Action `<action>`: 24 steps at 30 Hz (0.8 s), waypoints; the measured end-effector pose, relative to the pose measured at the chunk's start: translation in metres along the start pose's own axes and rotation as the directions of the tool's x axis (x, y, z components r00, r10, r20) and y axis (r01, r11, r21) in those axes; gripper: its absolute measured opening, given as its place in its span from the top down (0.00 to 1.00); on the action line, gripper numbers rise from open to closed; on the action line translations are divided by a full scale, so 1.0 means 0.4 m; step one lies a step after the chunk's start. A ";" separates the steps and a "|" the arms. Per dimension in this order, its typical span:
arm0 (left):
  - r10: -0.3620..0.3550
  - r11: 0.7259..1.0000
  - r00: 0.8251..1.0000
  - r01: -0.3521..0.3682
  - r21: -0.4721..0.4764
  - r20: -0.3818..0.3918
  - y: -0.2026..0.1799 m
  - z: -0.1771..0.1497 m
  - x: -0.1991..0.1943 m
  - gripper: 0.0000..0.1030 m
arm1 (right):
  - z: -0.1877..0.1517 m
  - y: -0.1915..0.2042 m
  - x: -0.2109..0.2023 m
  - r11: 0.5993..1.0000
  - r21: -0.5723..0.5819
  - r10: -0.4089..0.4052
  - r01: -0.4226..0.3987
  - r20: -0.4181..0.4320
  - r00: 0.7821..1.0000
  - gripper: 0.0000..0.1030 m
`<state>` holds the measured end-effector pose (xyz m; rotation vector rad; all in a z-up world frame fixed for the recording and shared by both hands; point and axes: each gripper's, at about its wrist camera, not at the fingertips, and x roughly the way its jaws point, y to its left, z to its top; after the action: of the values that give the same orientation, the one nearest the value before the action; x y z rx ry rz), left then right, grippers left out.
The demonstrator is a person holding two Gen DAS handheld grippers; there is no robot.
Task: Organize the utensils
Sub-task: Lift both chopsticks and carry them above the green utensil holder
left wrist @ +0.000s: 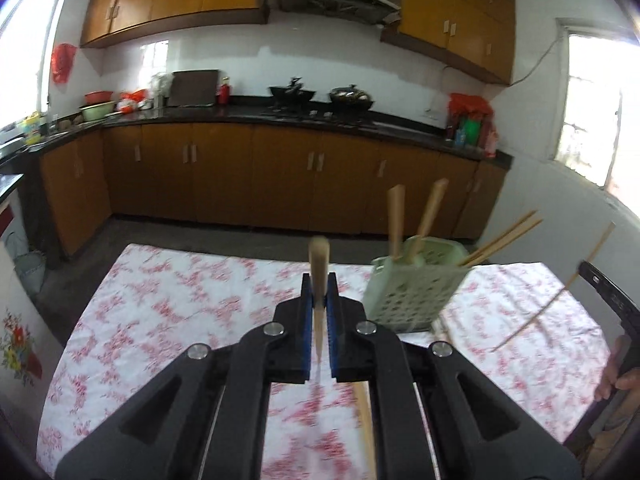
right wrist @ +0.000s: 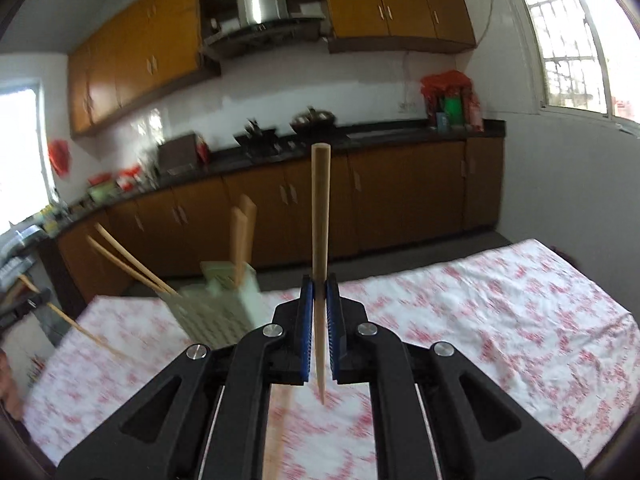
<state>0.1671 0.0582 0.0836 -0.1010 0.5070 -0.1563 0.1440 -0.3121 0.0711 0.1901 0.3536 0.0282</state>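
My left gripper [left wrist: 319, 286] is shut on a wooden chopstick [left wrist: 319, 264] that stands upright between the blue pads, above the table. My right gripper [right wrist: 319, 286] is shut on another wooden chopstick [right wrist: 320, 216], thick end up, tip below the jaws. A pale green perforated utensil holder [left wrist: 412, 292] stands on the table just right of the left gripper, with two chopsticks [left wrist: 396, 220] upright and two more [left wrist: 504, 238] leaning right. In the right wrist view the holder [right wrist: 218, 304] is to the left and blurred. The right gripper also shows at the left view's right edge [left wrist: 612, 300], with its chopstick [left wrist: 560, 296].
The table carries a white cloth with red flowers [left wrist: 168, 300]. Another chopstick [left wrist: 366, 424] lies on the cloth under the left gripper. Brown kitchen cabinets [left wrist: 256, 176] and a dark counter with pots stand behind. A floor gap separates table and cabinets.
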 end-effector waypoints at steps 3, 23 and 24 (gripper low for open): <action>-0.059 0.998 0.998 0.058 0.019 0.031 -0.048 0.032 -0.031 0.92 | 0.045 0.035 -0.025 0.997 0.015 0.070 -0.071 0.067 0.995 0.93; -0.034 0.999 0.866 0.020 0.033 0.499 -0.300 0.289 0.007 0.92 | 0.151 0.147 0.077 0.983 -0.017 0.180 -0.181 0.231 0.956 0.93; -0.031 0.999 0.863 0.018 0.032 0.503 -0.305 0.293 0.022 0.92 | 0.147 0.146 0.084 0.984 -0.019 0.177 -0.178 0.229 0.957 0.93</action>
<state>0.2172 -0.0567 0.1979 -0.1182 -0.0229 -0.1543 0.1964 -0.2631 0.1248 0.2244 0.1047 0.1821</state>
